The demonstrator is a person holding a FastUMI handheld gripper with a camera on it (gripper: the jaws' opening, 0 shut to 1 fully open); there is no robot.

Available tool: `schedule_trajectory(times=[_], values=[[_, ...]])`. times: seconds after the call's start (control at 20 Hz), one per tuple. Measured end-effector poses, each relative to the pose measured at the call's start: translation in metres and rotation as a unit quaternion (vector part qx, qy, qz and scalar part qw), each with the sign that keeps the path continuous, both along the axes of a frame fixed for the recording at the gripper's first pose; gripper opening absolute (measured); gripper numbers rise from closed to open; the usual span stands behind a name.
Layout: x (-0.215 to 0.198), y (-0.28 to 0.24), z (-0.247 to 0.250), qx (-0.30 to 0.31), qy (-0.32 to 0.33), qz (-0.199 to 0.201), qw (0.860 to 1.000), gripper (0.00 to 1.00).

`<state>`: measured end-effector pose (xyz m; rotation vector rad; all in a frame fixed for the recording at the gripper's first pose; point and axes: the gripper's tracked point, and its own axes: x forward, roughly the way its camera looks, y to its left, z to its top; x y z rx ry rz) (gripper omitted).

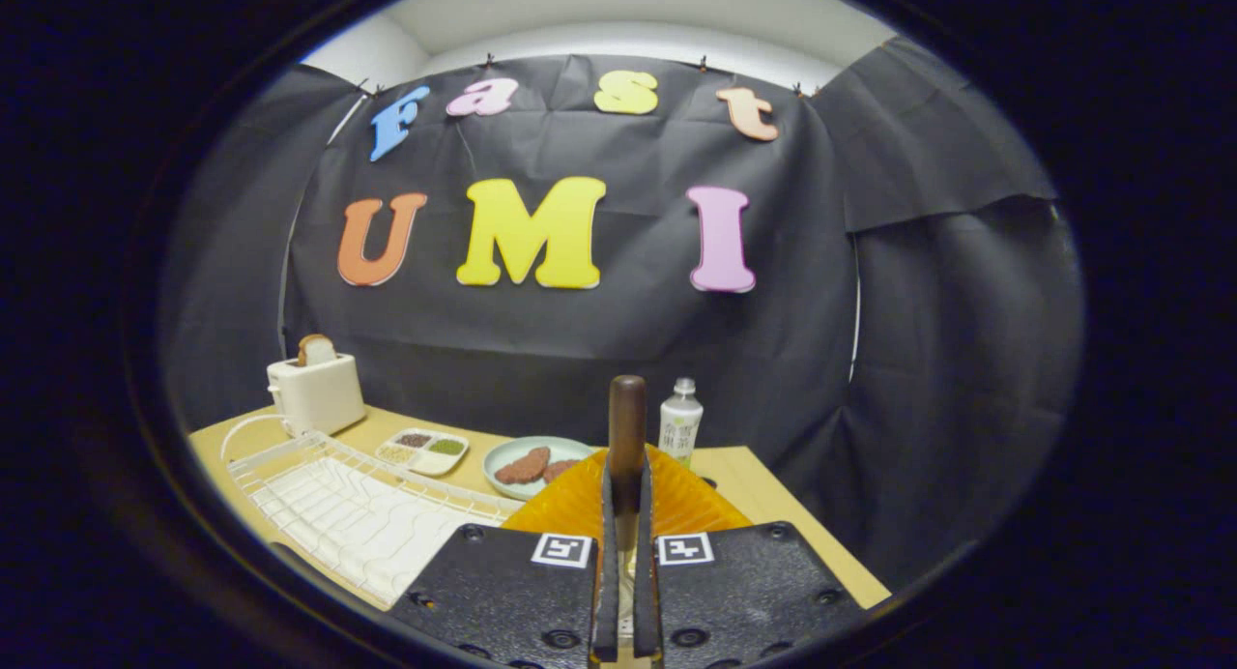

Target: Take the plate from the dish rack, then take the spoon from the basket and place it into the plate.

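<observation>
So the pale wooden tabletop carries everything here. Biggest thing on it is the white wire dish rack, near and to the left, and I can't see any plate standing in it from here. Just right of it, tucked right behind the gripper, is an amber ribbed translucent thing. Could be the basket or could be the plate, honestly can't tell which.

Far left there's a cream toaster with a bread slice poking out. Then a pale green round plate with brown patties, a white divided tray of seeds or spices and a small white bottle further back.

The jaws are pressed nearly together and pinching a dark brown wooden handle that sticks up between them and past the tips. My guess is that's the spoon, though the bowl end is hidden.

Handling-wise it looks light and stiff, nothing fragile, but a smooth round handle like that could twist or slip in a flat pinch. Holding it mid-handle like this seems fine, I'd just lower it gently so it doesn't rattle on landing.
</observation>
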<state>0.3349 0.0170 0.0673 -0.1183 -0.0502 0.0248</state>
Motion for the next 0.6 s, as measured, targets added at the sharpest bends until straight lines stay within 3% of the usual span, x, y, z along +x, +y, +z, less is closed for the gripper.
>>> schedule_trajectory(times=[0.3,0.6], values=[[-0.089,0.024,0.057,0.005,-0.046,0.014,0.999,0.11],[-0.179,0.065,0.076,-0.003,-0.075,0.03,0.997,0.11]])
